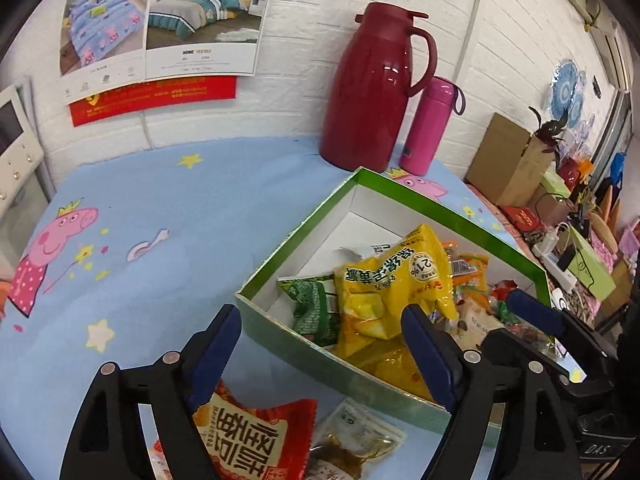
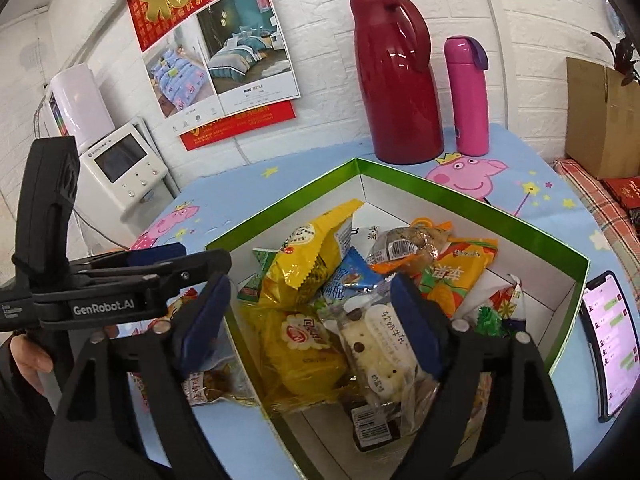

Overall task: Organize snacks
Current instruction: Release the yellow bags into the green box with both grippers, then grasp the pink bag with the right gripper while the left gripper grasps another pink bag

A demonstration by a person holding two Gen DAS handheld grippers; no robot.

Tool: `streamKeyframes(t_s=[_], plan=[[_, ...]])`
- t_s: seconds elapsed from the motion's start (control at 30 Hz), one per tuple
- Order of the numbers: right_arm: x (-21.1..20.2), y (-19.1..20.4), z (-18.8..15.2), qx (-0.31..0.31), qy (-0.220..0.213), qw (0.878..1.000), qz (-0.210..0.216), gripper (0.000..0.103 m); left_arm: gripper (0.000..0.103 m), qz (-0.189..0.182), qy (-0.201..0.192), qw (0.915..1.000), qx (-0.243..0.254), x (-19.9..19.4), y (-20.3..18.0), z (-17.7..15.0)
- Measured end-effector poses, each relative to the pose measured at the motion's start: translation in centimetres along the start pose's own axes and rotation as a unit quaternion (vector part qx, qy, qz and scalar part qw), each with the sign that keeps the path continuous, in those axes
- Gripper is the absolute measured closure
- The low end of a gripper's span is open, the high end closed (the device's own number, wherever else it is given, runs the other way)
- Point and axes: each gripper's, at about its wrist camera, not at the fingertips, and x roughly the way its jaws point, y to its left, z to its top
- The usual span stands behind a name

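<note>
Between my spread left gripper [image 1: 320, 344] fingers lies a red packet [image 1: 256, 436], outside the green box [image 1: 308, 354]. Only my right gripper [image 2: 308, 320], gaping too, shows a phone [image 2: 610, 344] beside it

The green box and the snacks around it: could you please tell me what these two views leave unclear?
- Left wrist view: the red snack packet is cut off by the bottom edge and partly covered by the left tool.
- Right wrist view: the box floor is hidden under piled snacks; the right tool covers part of the white cake packet.
- Phone: screen text too small.
</note>
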Motion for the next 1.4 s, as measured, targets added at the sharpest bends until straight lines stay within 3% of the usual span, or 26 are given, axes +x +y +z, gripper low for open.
streamKeyframes(t_s=[0.6, 0.8, 1.0, 1.2, 1.33, 1.4], plan=[[-7.4, 5.3, -2.4, -0.012, -0.03, 0.999, 0.034, 0.012, 0.015, 0.029, -0.05, 0.9983, -0.001, -9.0, -0.1, -4.1], [-8.9, 6.2, -4.3, -0.009, -0.025, 0.999, 0.046, 0.012, 0.014, 0.043, -0.066, 0.9964, -0.033, -12.2, 1.6, -6.5], [-7.9, 6.5, -6.5, 0.001, 0.009, 0.999, 0.054, 0.012, 0.014, 0.051, -0.062, 0.995, -0.058, -13.6, 3.7, -9.6], [-5.8, 8.0, -7.9, -0.02, 0.05, 0.996, 0.072, 0.012, 0.014, 0.061, -0.032, 0.9962, -0.053, -12.9, 6.1, -11.7], [-4.2, 9.6, -7.7, -0.053, 0.066, 0.993, 0.085, 0.013, 0.015, 0.041, -0.011, 0.9967, -0.069, -12.5, 7.8, -13.6], [-3.1, 10.1, -7.1, -0.065, 0.073, 0.991, 0.089, 0.019, 0.015, 0.024, -0.004, 0.9967, -0.077, -12.4, 8.4, -15.0]])
